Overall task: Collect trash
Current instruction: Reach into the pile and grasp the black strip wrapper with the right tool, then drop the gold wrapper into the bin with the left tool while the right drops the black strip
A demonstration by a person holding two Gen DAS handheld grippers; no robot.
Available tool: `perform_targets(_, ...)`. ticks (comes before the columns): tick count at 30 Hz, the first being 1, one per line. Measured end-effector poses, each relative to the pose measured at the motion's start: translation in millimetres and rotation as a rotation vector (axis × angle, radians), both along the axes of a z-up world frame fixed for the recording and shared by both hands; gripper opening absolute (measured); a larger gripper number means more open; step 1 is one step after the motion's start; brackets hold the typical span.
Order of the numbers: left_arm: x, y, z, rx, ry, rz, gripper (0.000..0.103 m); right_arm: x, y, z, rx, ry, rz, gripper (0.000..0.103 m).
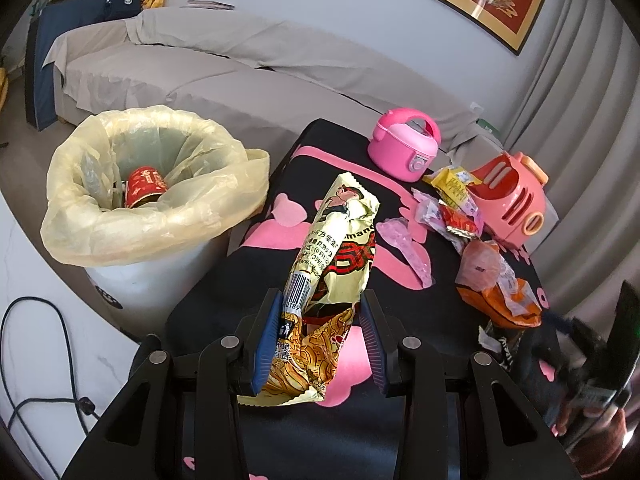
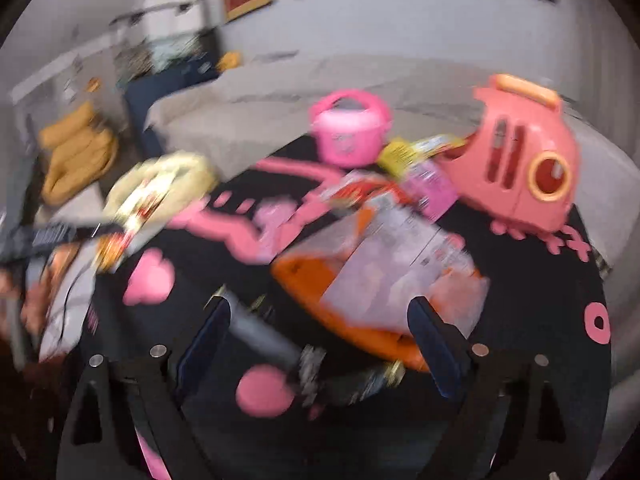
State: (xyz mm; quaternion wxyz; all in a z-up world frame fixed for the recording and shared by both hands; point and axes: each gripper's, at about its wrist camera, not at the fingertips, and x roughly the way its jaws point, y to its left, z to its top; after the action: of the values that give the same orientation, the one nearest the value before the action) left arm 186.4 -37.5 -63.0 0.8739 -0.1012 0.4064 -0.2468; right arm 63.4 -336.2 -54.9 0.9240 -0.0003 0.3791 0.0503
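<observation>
My left gripper [image 1: 320, 312] is shut on a gold noodle wrapper [image 1: 336, 248] and holds it above the black and pink table [image 1: 248, 272]. The lined trash bin [image 1: 152, 180] stands to the left, with a red can [image 1: 145, 190] inside. More wrappers lie on the right: an orange and clear bag [image 1: 500, 292], a yellow packet [image 1: 452, 184], a pink wrapper [image 1: 404, 244]. The right wrist view is blurred. My right gripper [image 2: 320, 316] is open, its fingers on either side of a dark wrapper [image 2: 280, 348], just before the orange and clear bag [image 2: 384, 280].
A pink toy cooker [image 1: 404, 148] and a salmon toy toaster [image 1: 512, 200] stand at the table's far side. A grey covered sofa [image 1: 240, 64] lies behind. A black cable [image 1: 48, 360] lies on the floor at left.
</observation>
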Motion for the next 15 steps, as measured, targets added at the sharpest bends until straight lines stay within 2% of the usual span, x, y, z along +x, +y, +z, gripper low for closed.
perform_targets(1,-1,-1,1,0.0,-0.002,-0.004,0.039,-1,5,-6,-0.026,0.021,0.016,0.084)
perform_targets(3,-4,-4,3,0.004,-0.008,-0.01,0.039,2,11,-18,-0.085,0.058,0.028,0.062)
perform_targets(4,-5,-4,4,0.005,-0.01,-0.013,0.039,6,14,-25,-0.103,0.078,0.034,0.058)
perform_targets(8,-6,-1,9,0.01,-0.022,-0.001,0.039,20,17,-43,-0.104,0.123,0.03,0.056)
perform_targets(9,-6,1,10,0.011,-0.027,0.005,0.039,22,18,-45,-0.108,0.137,0.033,0.052)
perform_targets(10,-6,3,11,0.014,-0.033,0.013,0.039,25,19,-46,-0.112,0.154,0.038,0.035)
perform_targets(11,-7,5,12,0.019,-0.043,0.024,0.039,28,21,-47,-0.114,0.162,0.041,0.024)
perform_targets(15,-5,12,17,0.041,-0.076,0.063,0.04,34,33,-30,-0.107,0.108,0.061,0.024)
